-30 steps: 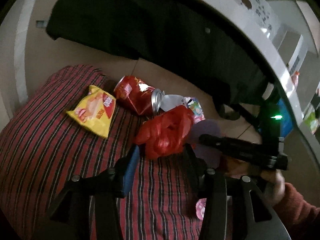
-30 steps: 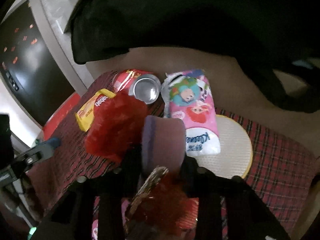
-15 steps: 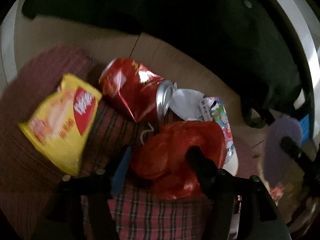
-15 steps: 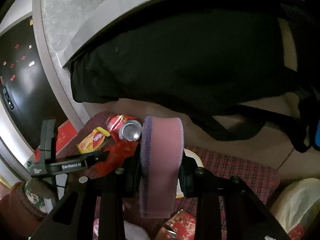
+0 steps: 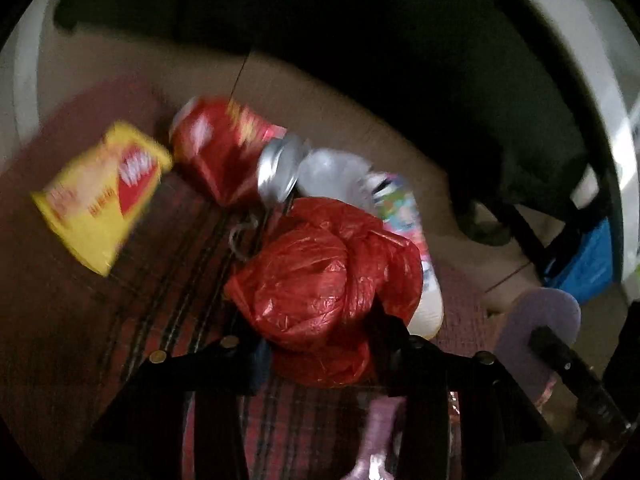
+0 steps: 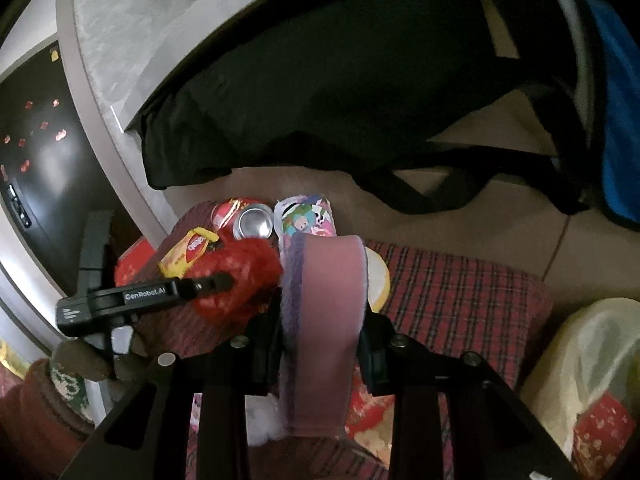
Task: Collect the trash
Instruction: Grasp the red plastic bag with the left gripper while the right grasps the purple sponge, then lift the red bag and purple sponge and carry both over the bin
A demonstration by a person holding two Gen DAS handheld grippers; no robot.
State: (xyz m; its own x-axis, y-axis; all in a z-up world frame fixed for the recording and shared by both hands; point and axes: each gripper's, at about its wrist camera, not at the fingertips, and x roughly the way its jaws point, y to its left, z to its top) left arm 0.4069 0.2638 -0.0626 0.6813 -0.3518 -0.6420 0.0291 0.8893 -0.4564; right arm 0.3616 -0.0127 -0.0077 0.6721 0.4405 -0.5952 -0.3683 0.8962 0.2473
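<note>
1. The left gripper [image 5: 316, 332] fingers pinch the crumpled red plastic bag [image 5: 324, 300] above the plaid cloth [image 5: 168, 312].
2. The right gripper [image 6: 320, 332] fingers clamp a pink-purple foam strip [image 6: 324, 320].
3. A crushed red can [image 5: 224, 148] and yellow snack packet [image 5: 100, 196] lie farther off.

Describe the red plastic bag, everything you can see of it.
The red plastic bag is thin, glossy film, crumpled into a wrinkled ball. It sits between the fingers of the left hand-held gripper, which press both its sides. It is over the red plaid cloth, just in front of the crushed red can and pink tissue pack. Whether it is lifted cannot be told.
</note>
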